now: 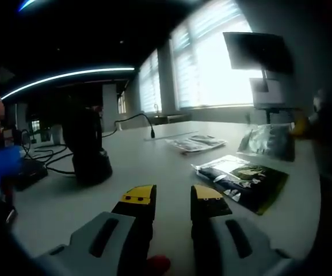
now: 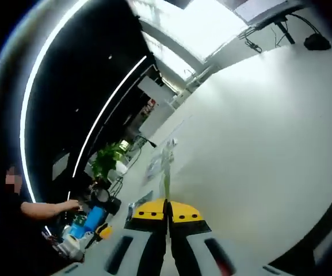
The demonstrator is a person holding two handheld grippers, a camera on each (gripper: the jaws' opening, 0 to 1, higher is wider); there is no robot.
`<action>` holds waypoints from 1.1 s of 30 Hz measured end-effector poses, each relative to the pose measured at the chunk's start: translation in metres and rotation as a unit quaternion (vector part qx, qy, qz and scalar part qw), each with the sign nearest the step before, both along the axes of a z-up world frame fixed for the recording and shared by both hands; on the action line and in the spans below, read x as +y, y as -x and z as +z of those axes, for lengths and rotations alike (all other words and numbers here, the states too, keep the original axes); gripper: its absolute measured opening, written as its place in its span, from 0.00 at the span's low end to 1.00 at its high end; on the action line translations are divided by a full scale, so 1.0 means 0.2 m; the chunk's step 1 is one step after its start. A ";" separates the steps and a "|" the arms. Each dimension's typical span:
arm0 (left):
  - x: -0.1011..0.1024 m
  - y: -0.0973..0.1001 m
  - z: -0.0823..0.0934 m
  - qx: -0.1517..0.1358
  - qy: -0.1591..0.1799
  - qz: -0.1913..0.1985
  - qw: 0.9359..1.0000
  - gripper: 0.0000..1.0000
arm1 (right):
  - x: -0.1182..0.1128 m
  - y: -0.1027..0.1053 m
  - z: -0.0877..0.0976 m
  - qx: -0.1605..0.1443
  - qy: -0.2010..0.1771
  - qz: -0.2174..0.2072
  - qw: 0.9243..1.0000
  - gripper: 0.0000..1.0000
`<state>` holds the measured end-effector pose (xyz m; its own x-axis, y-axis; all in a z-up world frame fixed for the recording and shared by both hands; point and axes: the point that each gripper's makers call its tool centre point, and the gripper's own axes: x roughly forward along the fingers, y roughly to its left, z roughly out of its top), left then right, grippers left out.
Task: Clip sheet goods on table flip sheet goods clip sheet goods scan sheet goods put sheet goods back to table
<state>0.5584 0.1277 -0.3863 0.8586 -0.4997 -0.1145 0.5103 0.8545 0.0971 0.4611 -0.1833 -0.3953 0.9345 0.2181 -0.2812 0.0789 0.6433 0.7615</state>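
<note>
The table (image 1: 154, 167) is white and runs toward the windows (image 1: 212, 63) in the left gripper view; in the right gripper view the same white top (image 2: 258, 144) is seen rolled on a steep tilt. A dark monitor (image 1: 256, 50) stands on a stand at the far right of the table.

A black scanner (image 1: 88, 152) stands upright on the table's left part, with cables (image 1: 50, 155) trailing away from it.

Sheet goods: a dark packet (image 1: 247, 181) lies flat on the table, just right of my left claw (image 1: 174, 198). A second dark packet (image 1: 269, 141) sits farther back, and pale packets (image 1: 195, 142) lie near the table's middle.

My left claw hovers over the table, jaws apart, yellow tips released, grasping nothing.

My right claw (image 2: 167, 214) is clenched, tips meeting on the bottom edge of a thin sheet (image 2: 166, 172), held edge-on and raised off the table. Its print cannot be read.

In the right gripper view a person's arm (image 2: 45, 210) reaches toward blue and yellow objects (image 2: 91, 221) at lower left; a green plant (image 2: 107, 160) stands behind them.
</note>
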 end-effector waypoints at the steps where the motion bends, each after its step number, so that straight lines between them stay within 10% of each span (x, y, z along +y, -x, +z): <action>1: 0.00 0.00 0.00 -0.001 -0.001 0.000 1.000 0.16 | 0.02 0.00 -0.01 0.004 -0.008 0.005 1.000 0.00; 18: 0.00 0.00 0.00 -0.001 -0.002 0.002 1.000 0.16 | -0.07 -0.02 -0.05 0.006 -0.119 -0.068 0.991 0.00; 33: 0.00 0.00 -0.01 0.000 -0.005 0.002 1.000 0.16 | -0.01 -0.01 -0.06 0.019 -0.118 -0.036 0.992 0.02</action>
<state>0.5592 0.1285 -0.3877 0.8605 -0.4950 -0.1207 0.5069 0.8554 0.1060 0.4625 -0.1860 -0.4080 0.9397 0.2156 -0.2653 0.1495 0.4388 0.8861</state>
